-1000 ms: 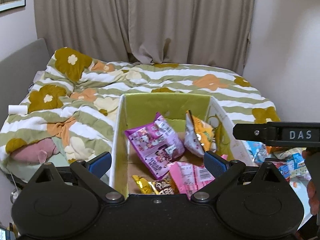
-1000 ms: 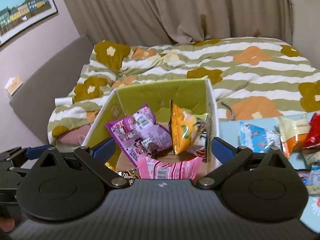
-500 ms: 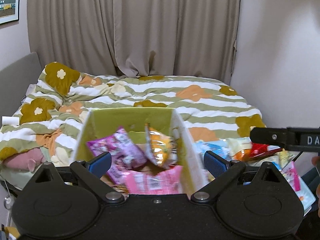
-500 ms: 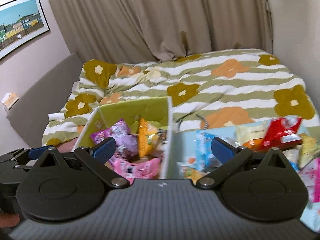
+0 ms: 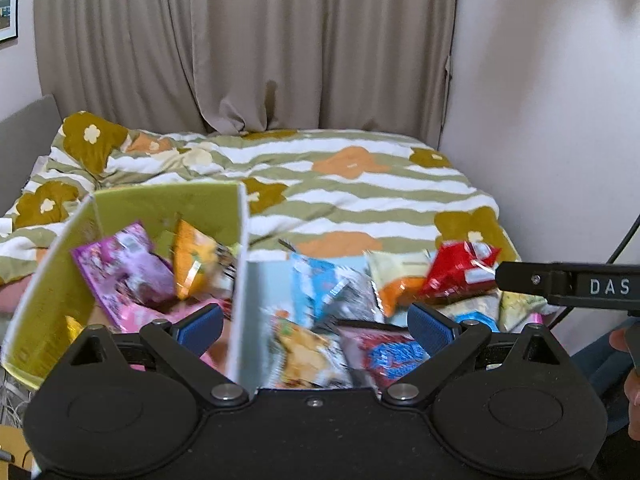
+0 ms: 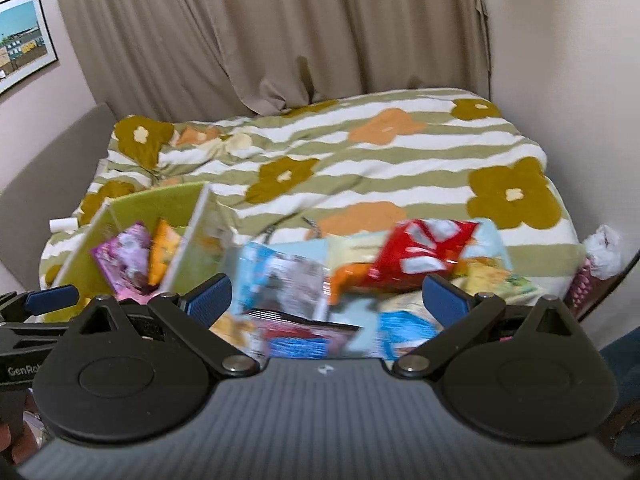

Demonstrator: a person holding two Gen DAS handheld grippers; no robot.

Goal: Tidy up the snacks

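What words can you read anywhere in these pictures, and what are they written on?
"DAS": white letters on the black bar of the right tongs, seen from the left camera.
"GenRo", cut off by the round black hinge in front of it: white letters on the black body of the left tongs, seen from the right camera.
Snack packets, such as the red foil packet and the purple packet in the green cardboard box: print too blurred to read.

You faced a bed [image 5: 320,184] covered by a striped quilt [image 6: 360,160] with olive and orange flowers. Beige curtains [image 5: 248,48] hung closed behind it, reaching the mattress. A plain pale wall [image 5: 552,100] stood to your right. A grey upholstered headboard [image 6: 44,176] and a framed picture [image 6: 24,40] occupied the left wall.
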